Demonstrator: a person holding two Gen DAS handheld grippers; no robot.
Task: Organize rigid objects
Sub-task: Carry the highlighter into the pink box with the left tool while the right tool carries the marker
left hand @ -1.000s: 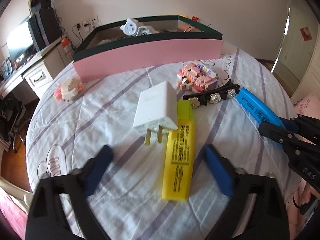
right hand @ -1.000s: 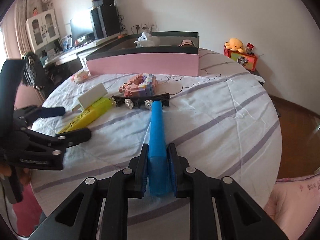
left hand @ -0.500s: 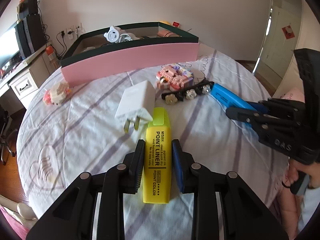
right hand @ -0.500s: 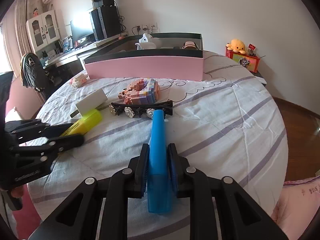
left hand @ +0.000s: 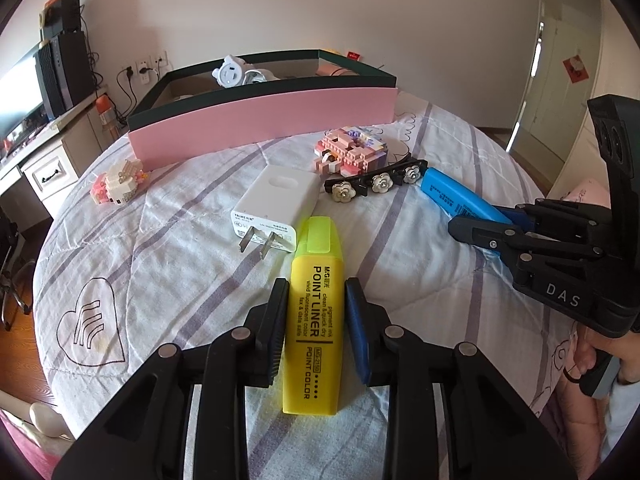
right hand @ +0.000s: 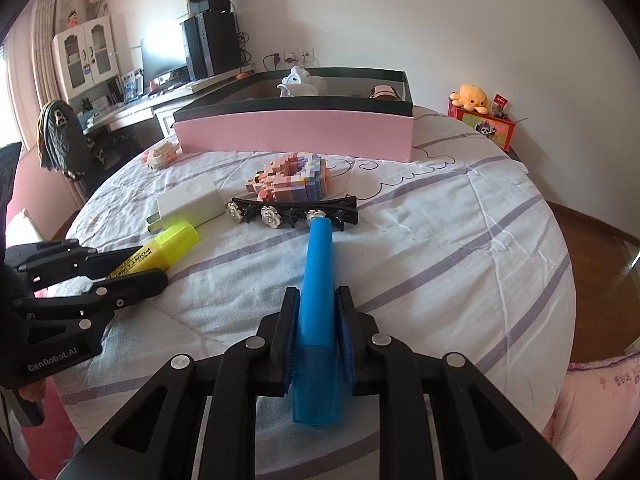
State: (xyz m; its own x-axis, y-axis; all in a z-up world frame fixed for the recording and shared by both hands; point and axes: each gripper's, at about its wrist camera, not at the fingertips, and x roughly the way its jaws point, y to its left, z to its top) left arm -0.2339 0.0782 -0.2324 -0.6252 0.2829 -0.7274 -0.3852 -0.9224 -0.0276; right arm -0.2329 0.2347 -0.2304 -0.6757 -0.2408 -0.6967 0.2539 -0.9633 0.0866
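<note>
My left gripper (left hand: 316,304) is shut on a yellow highlighter (left hand: 316,312) that lies on the round table; it also shows in the right wrist view (right hand: 160,254). My right gripper (right hand: 317,312) is shut on a blue highlighter (right hand: 318,280), seen from the left wrist too (left hand: 456,200). A white charger plug (left hand: 276,204), a black flower hair clip (left hand: 376,182), a pink brick model (left hand: 352,150) and a small brick figure (left hand: 118,182) lie on the cloth. A pink box (left hand: 264,116) with a dark rim stands behind them.
The table (right hand: 460,240) has a white quilted cloth with purple stripes. The box holds a white socket toy (left hand: 230,72) and other items. A desk with monitor (right hand: 160,60) stands at the left; a small red box with a plush (right hand: 480,120) sits at the right.
My left gripper went from wide open over the yellow highlighter to shut on it. My right gripper kept its hold on the blue highlighter and shifted slightly.
</note>
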